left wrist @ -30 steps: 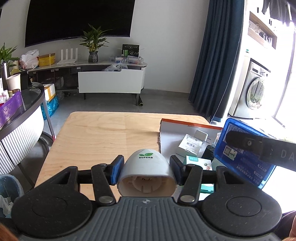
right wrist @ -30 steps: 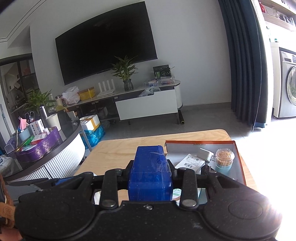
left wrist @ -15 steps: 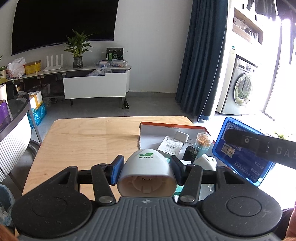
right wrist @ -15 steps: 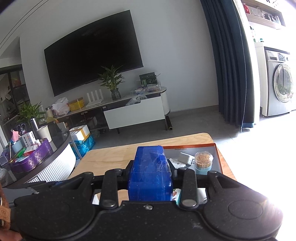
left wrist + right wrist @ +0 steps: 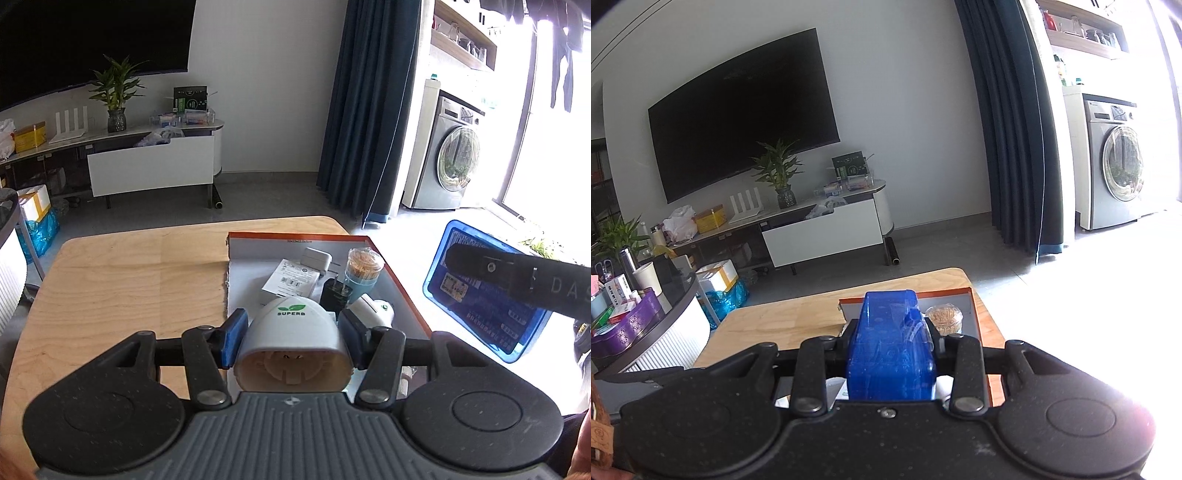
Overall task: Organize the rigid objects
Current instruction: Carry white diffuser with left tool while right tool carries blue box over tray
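Orange-rimmed tray point(image 5: 400, 291), wooden table point(image 5: 129, 280), living room

My left gripper point(image 5: 291, 332), matt speckled black plastic, clamps a glossy white plastic dome point(image 5: 291, 334). My right gripper point(image 5: 892, 349) clamps a translucent blue plastic box point(image 5: 891, 347). Pale wooden table point(image 5: 129, 273): smooth, visible grain. Orange-rimmed cardboard tray point(image 5: 258, 253): matt.

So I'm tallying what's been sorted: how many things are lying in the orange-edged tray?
5 visible: a white charger at the back, a flat labelled packet, a toothpick jar, a black plug, and a white item nearest. The held objects may hide more.
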